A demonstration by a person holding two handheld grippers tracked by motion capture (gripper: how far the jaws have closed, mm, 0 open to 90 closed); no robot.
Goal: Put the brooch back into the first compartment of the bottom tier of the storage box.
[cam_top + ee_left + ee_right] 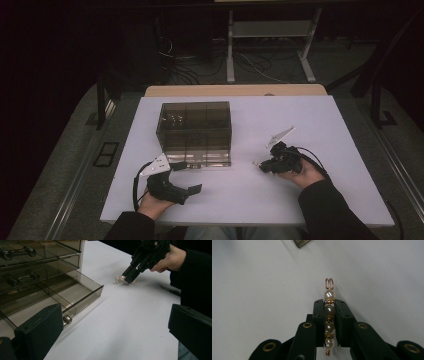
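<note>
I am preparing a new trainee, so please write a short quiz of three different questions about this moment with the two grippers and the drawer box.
1. True or false: the right gripper is shut on the pearl clip.
2. Multiple choice: the bottom drawer of the smoky drawer box is A) pulled out, B) pushed in, C) lying on the floor.
3. Fill in: the left gripper has its jaws ____, with nothing between them.

Key: 1 true; the jaws press the clip from both sides just above the white table. 2 A. 3 open.
</note>
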